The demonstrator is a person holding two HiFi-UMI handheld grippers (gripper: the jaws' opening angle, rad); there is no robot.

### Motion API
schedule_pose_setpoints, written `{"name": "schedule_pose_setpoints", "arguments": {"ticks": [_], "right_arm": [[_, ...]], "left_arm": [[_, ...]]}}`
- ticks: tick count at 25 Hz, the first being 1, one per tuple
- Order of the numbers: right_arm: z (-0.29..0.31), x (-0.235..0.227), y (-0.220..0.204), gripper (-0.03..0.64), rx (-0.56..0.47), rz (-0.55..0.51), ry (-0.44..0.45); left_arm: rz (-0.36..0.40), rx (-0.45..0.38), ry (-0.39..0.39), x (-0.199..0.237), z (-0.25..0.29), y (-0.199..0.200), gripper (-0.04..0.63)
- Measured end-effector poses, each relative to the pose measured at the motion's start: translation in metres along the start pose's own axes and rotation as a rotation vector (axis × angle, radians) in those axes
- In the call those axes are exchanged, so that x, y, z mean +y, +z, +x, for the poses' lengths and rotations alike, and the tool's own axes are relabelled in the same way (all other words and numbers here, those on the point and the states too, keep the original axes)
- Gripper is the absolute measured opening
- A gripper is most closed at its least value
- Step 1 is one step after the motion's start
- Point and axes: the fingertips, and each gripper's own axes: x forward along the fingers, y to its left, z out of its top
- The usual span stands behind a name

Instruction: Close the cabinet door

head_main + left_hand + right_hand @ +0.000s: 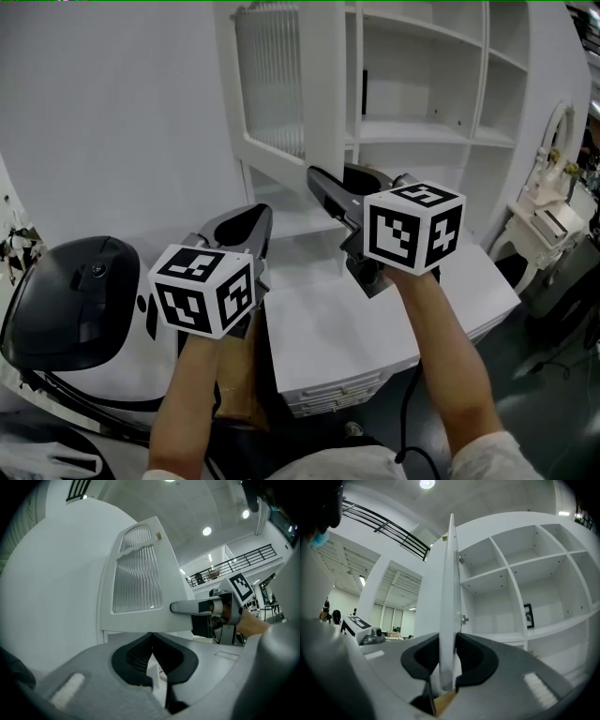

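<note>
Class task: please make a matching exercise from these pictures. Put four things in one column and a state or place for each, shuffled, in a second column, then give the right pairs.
Column 1
1. cabinet door
2. left gripper
3. right gripper
4. framed picture

Column 2
A. jaws together, nothing between them
B. inside a shelf compartment
C. swung open
D. clamped on the door's edge

Pairs: 1-C, 2-A, 3-D, 4-B

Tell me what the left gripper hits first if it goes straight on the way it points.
Most likely the open cabinet door: the left gripper, jaws together, aims at its bottom rail below the ribbed pane. Depth is unclear; it might slip just under that edge.
</note>
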Motion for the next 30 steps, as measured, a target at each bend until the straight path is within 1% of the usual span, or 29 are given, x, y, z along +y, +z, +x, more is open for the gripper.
{"name": "schedule_pose_setpoints", "arguments": {"ticks": [12,21,30], "right_arm": [[0.003,-0.034,-0.006,0.077,-0.019,0.0,-0.004],[-0.001,-0.091,0.001,0.087,-0.03,0.024,0.033],[0.01,-0.12,0.0,0.098,-0.034,0.03,0.085]], "left_arm": [[0.015,0.008,-0.012,-0.005,0.03,-0.009,-0.002],[0.026,0.026,-0.011,-0.026,0.082,-0.001,-0.002],[0.024,0.039,0.0,-0.027,0.118,-0.006,-0.002]]}}
